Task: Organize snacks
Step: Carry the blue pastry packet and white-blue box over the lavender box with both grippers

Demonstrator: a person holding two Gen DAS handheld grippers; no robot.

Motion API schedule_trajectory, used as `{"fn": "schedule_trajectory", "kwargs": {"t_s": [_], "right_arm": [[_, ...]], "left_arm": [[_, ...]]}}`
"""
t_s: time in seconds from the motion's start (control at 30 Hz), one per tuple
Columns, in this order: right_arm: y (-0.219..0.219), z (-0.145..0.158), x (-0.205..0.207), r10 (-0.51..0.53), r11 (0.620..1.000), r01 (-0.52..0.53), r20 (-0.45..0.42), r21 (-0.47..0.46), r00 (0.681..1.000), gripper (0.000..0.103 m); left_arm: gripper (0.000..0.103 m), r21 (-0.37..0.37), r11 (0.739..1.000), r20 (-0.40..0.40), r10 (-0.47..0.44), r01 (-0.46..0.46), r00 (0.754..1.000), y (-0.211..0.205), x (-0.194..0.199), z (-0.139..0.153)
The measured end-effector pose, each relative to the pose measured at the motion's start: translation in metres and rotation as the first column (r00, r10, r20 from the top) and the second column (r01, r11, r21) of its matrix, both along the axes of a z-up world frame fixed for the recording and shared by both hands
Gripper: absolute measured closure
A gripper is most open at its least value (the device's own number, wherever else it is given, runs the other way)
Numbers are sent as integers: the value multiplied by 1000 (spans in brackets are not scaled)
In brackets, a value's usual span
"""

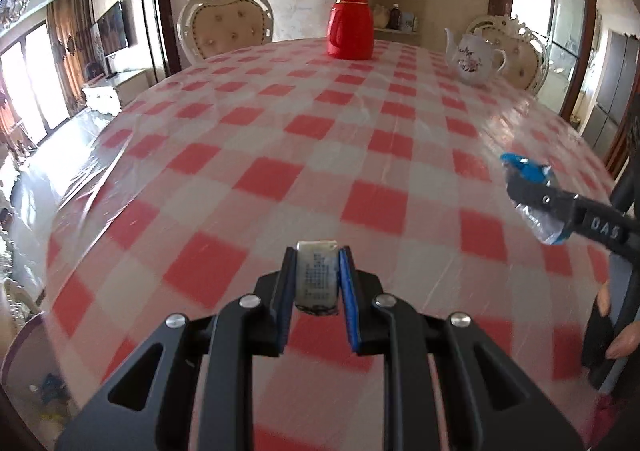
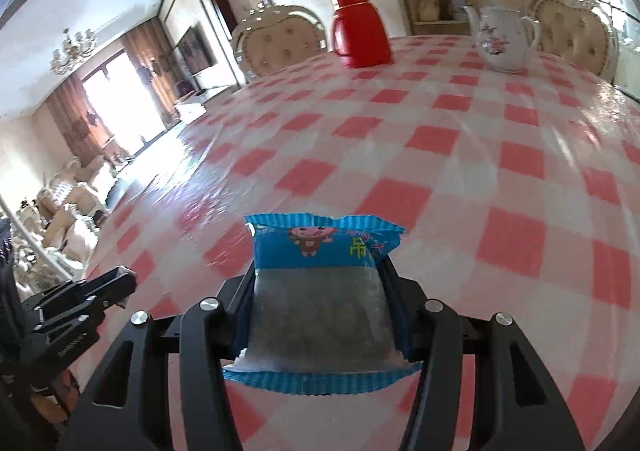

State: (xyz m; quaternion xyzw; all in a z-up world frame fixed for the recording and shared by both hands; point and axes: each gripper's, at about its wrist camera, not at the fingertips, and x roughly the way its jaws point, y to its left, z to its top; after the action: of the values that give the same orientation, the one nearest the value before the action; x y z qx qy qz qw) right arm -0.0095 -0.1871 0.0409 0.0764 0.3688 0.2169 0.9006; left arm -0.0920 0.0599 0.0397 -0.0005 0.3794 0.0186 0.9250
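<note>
Left gripper (image 1: 318,283) clamped on small silver packet (image 1: 317,277). Right gripper (image 2: 320,307) clamped on blue snack bag (image 2: 320,291). Checked tablecloth (image 1: 280,139) beneath both; red flask (image 1: 351,21), teapot (image 1: 474,55) well beyond.

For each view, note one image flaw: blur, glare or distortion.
Left wrist view: the checked tablecloth smears with motion blur near the lens; windows blow out white. Right wrist view: fisheye bends the table edge; glare streaks the plastic cover left of the blue snack packet.
</note>
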Motion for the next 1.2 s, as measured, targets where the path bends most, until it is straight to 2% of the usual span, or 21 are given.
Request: {"fn": "schedule_trajectory", "kwargs": {"t_s": [0.5,0.93,1.2], "right_arm": [[82,-6,-36,174,984,-175,-17,-37,985,49],[151,-12,-63,329,940,-330,-29,-80,944,49],[187,-13,-78,395,915,-396,-38,-76,918,49]], "left_arm": [[82,3,996,0,95,-95,996,60,-58,-3],[82,-13,980,-16,197,-197,980,111,-97,-12],[82,-31,973,-12,227,-227,974,130,-114,-13]]}}
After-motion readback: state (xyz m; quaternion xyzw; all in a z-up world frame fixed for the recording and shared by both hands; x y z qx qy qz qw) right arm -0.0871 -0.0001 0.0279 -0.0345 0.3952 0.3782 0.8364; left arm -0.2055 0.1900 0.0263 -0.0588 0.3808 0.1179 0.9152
